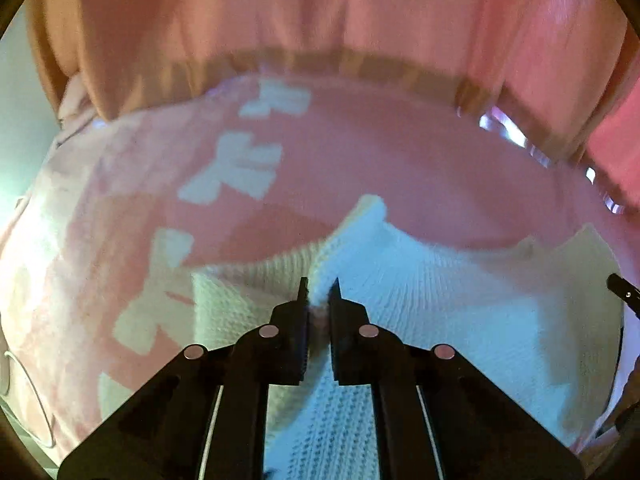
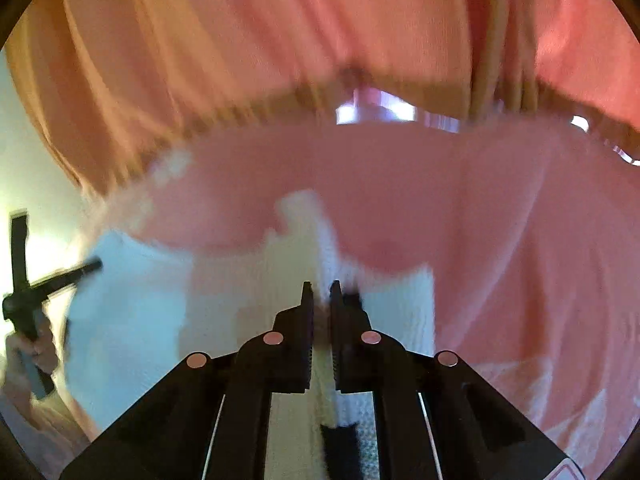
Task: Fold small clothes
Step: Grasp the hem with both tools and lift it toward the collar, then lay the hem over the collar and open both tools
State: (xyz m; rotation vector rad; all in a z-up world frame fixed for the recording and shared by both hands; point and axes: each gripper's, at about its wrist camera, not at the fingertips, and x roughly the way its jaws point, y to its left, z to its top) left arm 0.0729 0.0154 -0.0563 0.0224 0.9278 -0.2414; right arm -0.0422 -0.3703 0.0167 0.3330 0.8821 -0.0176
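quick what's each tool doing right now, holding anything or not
Left tool: closed, pinching a fold of the white knit garment.
Right tool: closed, pinching the same white knit garment.

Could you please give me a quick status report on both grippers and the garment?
Left gripper shut on white knit garment. Right gripper shut on it too. Garment over pink blanket. Nothing in the way.

**Soft cloth everywhere, hard matt plastic on your tools**

You hold a white knitted garment [image 1: 440,300] with a ribbed, slightly rough texture. Under it lies a pink blanket [image 1: 360,152], fleecy and matt, with pale woven shapes. Behind hangs a pink curtain [image 1: 280,12], thin smooth cloth in folds. Your left gripper [image 1: 319,292] and right gripper [image 2: 320,294] look like matt black plastic, with small shiny round metal studs.
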